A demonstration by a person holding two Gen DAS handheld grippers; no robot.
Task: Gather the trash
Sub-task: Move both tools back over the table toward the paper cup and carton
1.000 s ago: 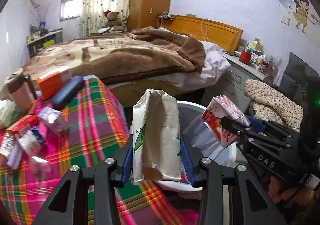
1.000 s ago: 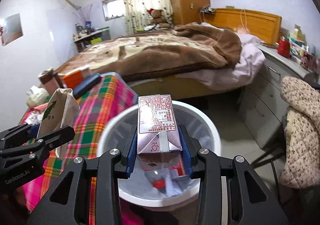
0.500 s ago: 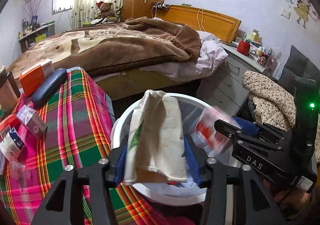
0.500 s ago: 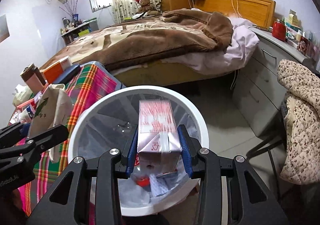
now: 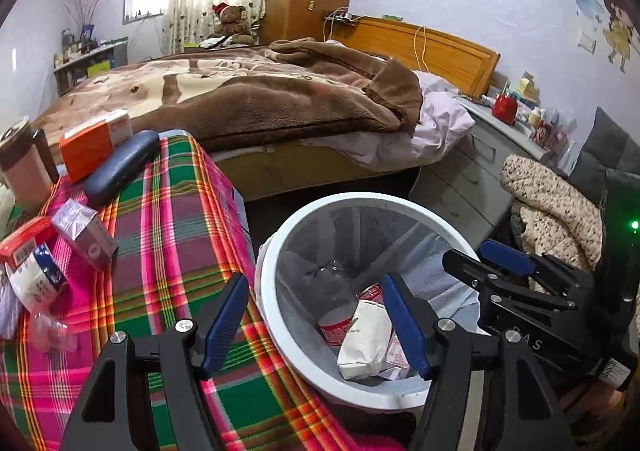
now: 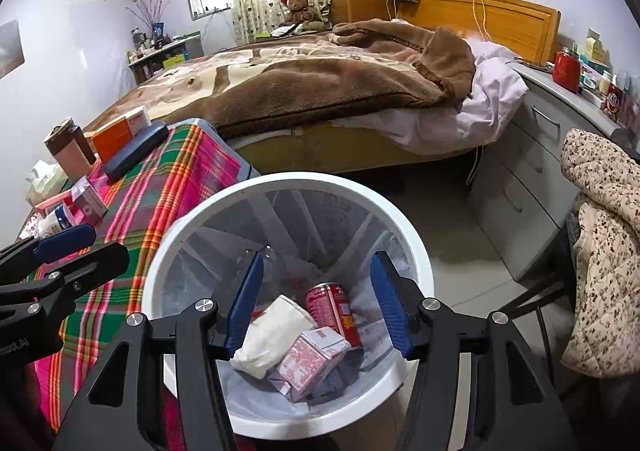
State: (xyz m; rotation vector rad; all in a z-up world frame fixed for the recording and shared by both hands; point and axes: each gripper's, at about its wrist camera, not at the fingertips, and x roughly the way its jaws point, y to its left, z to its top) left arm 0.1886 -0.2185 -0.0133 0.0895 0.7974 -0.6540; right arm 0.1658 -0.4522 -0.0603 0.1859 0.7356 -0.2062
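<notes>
A white trash bin [image 6: 416, 251] with a clear liner stands beside the plaid-covered table [image 5: 168, 235]. Inside it lie a white paper bag [image 6: 272, 335], a pink carton [image 6: 308, 359] and a red can [image 6: 332, 307]. The bin also shows in the left wrist view [image 5: 280, 235], with the paper bag [image 5: 364, 335] inside. My left gripper [image 5: 316, 323] is open and empty over the bin's near rim. My right gripper [image 6: 318, 303] is open and empty above the bin. More small packages [image 5: 84, 235] lie on the table's left part.
An orange box [image 5: 92, 143], a dark glasses case [image 5: 120, 167] and a brown cup [image 5: 24, 175] sit on the table's far end. A bed with a brown blanket [image 5: 248, 99] is behind. Grey drawers [image 6: 532, 175] and a speckled quilt on a chair [image 6: 604, 227] are to the right.
Both grippers opened. The paper bag dropped from the left gripper and the pink carton from the right gripper into the bin.
</notes>
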